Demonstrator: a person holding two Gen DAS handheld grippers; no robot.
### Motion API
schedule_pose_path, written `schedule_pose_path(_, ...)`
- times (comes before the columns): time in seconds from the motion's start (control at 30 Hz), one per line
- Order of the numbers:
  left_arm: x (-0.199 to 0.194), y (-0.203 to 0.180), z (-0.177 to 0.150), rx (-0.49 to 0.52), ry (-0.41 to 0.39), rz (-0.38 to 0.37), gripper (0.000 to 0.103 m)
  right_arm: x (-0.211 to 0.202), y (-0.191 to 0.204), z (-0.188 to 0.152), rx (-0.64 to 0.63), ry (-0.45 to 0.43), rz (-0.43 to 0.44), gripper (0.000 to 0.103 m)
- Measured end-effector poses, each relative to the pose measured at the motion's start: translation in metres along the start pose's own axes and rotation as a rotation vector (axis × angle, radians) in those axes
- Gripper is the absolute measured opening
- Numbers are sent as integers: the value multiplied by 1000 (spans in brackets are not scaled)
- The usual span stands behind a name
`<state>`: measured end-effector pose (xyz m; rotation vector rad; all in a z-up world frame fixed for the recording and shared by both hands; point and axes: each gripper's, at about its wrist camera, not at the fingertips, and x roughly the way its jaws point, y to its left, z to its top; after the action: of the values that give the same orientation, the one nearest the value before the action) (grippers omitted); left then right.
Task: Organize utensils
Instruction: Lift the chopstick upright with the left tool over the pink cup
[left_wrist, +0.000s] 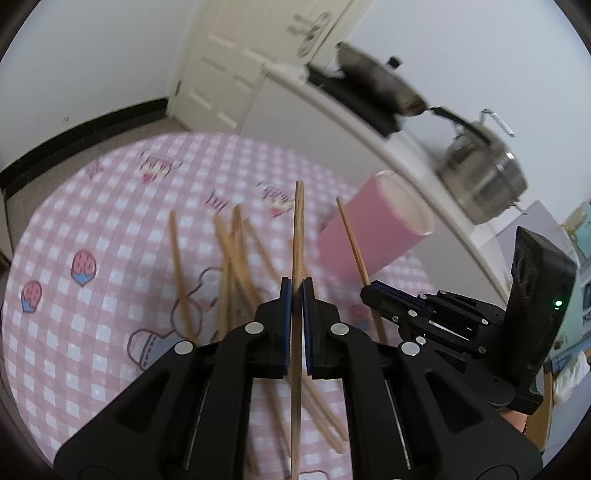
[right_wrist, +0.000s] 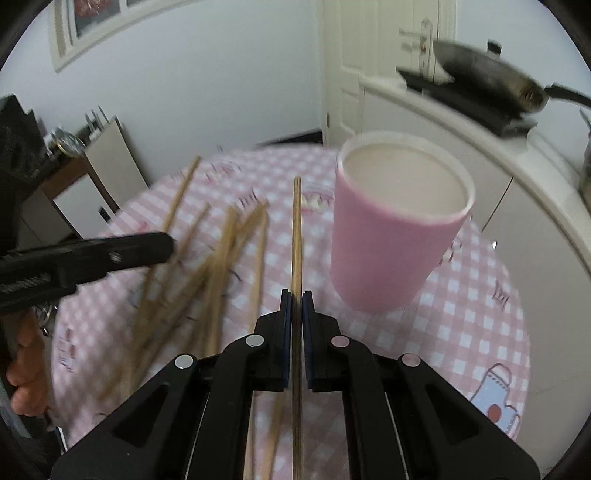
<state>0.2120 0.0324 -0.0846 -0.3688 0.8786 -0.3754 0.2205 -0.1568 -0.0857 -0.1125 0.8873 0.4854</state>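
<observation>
- Left wrist view: the left claw (left_wrist: 296, 286) is seen pinched shut on a single wooden chopstick (left_wrist: 297, 236), gripped partway along its length so that the long end projects forward, clear of the heap below.
- Right wrist view: the right claw (right_wrist: 296, 295) is likewise clamped tight on its own chopstick (right_wrist: 297, 229), held straight out ahead and aimed just to the left of the pink cup (right_wrist: 388, 236).
- One stick is carried per claw, presumably so that each can be steered into the cup's mouth without dragging its neighbours along.
- The loose chopsticks (right_wrist: 218, 266) are left crossed in an untidy pile on the checked tabletop (right_wrist: 476, 295), to the left of the cup and apart from it.
- The cup is stood upright with its wide white-rimmed mouth open; no sticks can be made out inside it, though blur softens that area.
- Open room is found above the cup and between it and the pile, so a descent from above is judged the clean route.
- The two claws are close together, the right claw (left_wrist: 373, 291) showing just beside the left one's stick, so a clash of sticks or claws over the cup is judged the main hazard.
- The round tabletop's far edge lies just behind the cup, with a white counter (left_wrist: 354, 122) beyond; a knock against the cup could push it that way.
</observation>
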Motion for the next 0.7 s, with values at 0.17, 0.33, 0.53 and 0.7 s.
schedule_pose_path(0.17,-31,-31,7,69,-85,-54,6,-40,9,8,-17,-112,28,4)
schedule_pose_path(0.33,-58,-58,16,147,-175,-73,6,-71,16,16,-21,-203,49,4)
schedule_pose_path(0.53,-79,-87,31,221,-285,-78,6,-100,24,27,-42,-323,12,4)
schedule_pose_path(0.7,-99,-106,50,251,-363,-90,6,-121,19,41,-38,-458,-14,4)
